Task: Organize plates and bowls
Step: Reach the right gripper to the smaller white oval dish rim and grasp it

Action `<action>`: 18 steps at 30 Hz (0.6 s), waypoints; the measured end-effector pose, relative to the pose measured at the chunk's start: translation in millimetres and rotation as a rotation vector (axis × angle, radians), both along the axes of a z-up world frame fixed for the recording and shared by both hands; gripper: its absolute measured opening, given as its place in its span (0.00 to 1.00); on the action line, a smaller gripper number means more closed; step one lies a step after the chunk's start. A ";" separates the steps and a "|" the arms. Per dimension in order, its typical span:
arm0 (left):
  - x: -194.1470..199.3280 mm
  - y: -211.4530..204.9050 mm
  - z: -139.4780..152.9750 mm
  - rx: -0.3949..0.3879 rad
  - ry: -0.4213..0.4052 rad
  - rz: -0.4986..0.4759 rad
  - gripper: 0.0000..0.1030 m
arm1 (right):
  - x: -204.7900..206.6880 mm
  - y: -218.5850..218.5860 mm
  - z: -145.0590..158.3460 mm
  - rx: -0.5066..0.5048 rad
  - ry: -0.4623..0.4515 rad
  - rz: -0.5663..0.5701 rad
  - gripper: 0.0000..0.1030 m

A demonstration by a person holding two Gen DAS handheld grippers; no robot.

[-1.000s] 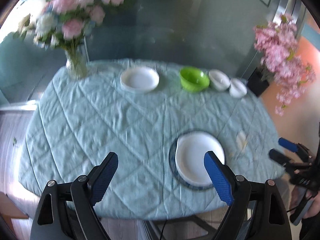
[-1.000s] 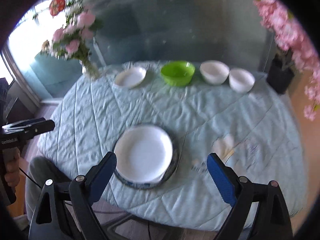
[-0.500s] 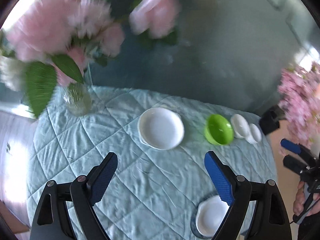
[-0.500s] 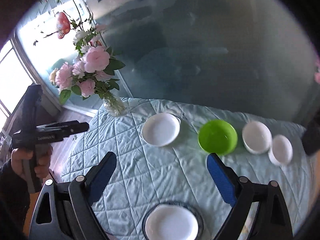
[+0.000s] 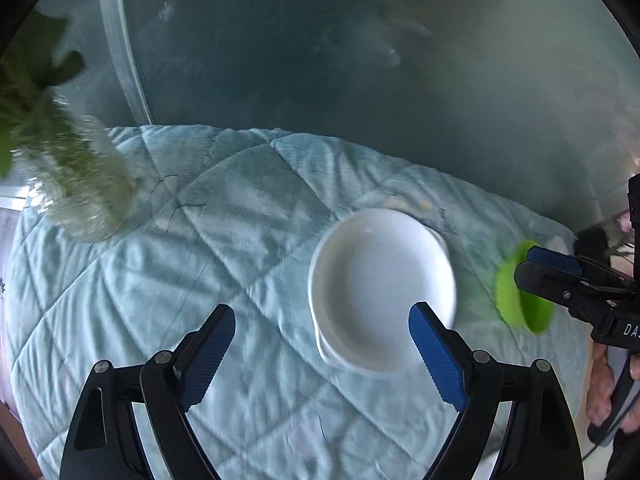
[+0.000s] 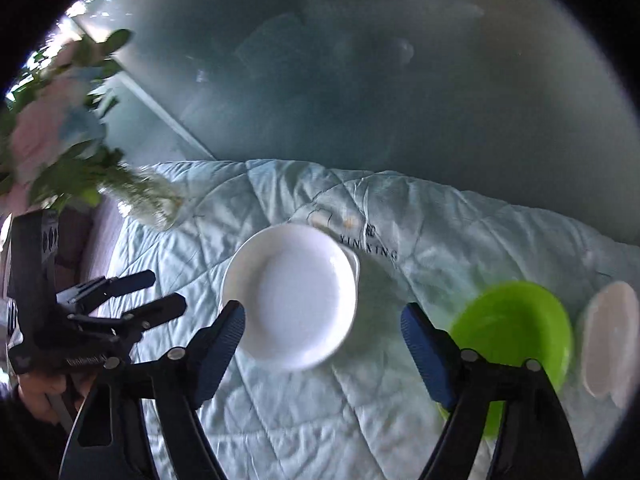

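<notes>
Now, the left wrist view: the left claw (image 5: pixel 322 354) is spread wide with nothing between its blue pads, low in the frame. The white plate (image 5: pixel 382 288) lies on the quilted bench (image 5: pixel 240 208) right of centre, and looks to sit on a second white piece whose rim shows at its upper right. The right-hand pad overlaps the plate's lower right rim in the picture; whether it touches I cannot tell. So the plate lies ahead of this claw and off to its right, not centred in the gap. A round plate has no long axis to line up with. The green bowl (image 5: pixel 520 292) shows at the right edge, partly behind the right claw (image 5: pixel 528 266), whose fingers here look close together. A glass vase (image 5: pixel 76 184) stands at the upper left.

Next, the right wrist view: the right claw (image 6: pixel 322 328) is plainly open and empty. The plate (image 6: pixel 290 296) sits just ahead, left of the gap's middle, its lower left rim beside the left-hand pad. The green bowl (image 6: pixel 512 332) lies behind the right-hand finger at the lower right, with a white bowl (image 6: pixel 608 336) beyond it at the frame edge. The left claw (image 6: pixel 156 292) enters from the left. Both claws seem near the plate; I judge neither clearly nearer.
</notes>
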State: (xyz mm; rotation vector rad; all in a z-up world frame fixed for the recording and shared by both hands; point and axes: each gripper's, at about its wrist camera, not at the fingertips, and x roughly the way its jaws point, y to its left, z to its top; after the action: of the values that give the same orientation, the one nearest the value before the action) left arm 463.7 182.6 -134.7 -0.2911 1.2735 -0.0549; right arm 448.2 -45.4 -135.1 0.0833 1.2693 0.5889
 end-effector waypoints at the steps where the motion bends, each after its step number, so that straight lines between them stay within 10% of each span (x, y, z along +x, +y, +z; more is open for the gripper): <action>1: 7.4 0.6 -9.0 -0.001 0.009 -0.002 0.84 | 4.7 1.3 -5.7 0.002 0.016 -0.004 0.71; 10: 34.7 -1.0 -56.7 -0.051 0.086 -0.033 0.73 | 20.8 26.5 -72.5 -0.044 0.139 -0.016 0.48; 18: 32.7 3.2 -71.2 -0.058 0.110 -0.036 0.42 | 20.1 27.0 -92.1 -0.066 0.153 -0.070 0.25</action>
State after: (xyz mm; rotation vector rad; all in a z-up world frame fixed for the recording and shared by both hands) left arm 496.4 185.8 -206.0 -0.3244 1.3885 -0.1075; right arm 468.4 -18.4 -227.1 0.1198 1.4270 0.4870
